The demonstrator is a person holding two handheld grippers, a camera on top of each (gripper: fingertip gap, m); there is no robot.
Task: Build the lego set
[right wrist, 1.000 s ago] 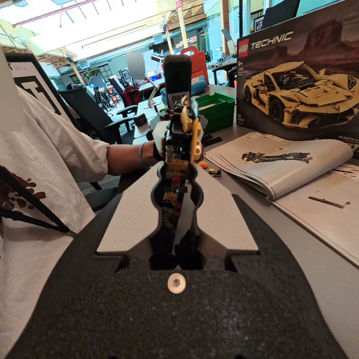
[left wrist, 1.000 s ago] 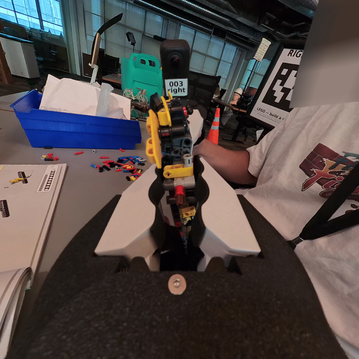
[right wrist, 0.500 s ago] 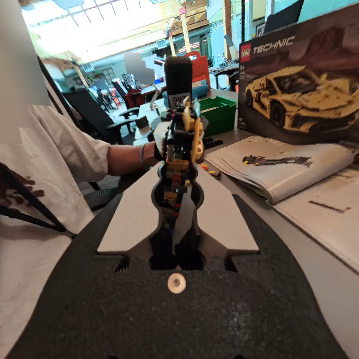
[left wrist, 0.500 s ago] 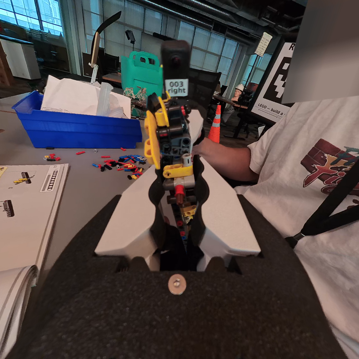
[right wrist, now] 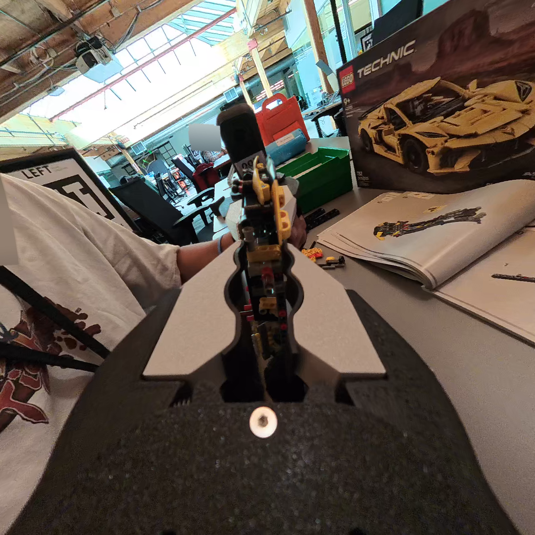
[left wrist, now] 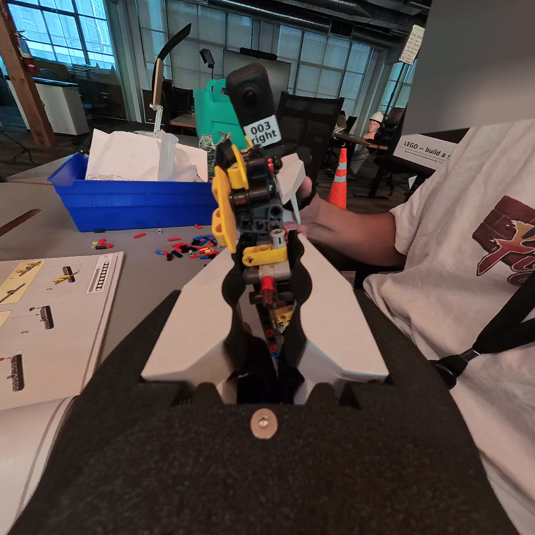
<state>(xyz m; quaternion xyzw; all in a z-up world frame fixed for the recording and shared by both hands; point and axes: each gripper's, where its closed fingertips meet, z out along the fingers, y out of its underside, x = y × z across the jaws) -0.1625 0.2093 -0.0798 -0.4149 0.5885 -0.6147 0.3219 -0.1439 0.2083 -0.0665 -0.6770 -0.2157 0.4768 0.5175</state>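
Left wrist view, left to right: open instruction booklet flat on the grey table; blue bin of crumpled paper behind; loose small pieces scattered before it. At centre, lego assembly pinched between fingers of left gripper, raised above the table. Far end clamped likewise by right gripper. Orange cone beyond; white shirt at right.

Right wrist view: shirt at left; right gripper closed on the assembly; green bin, then set box behind the booklet.
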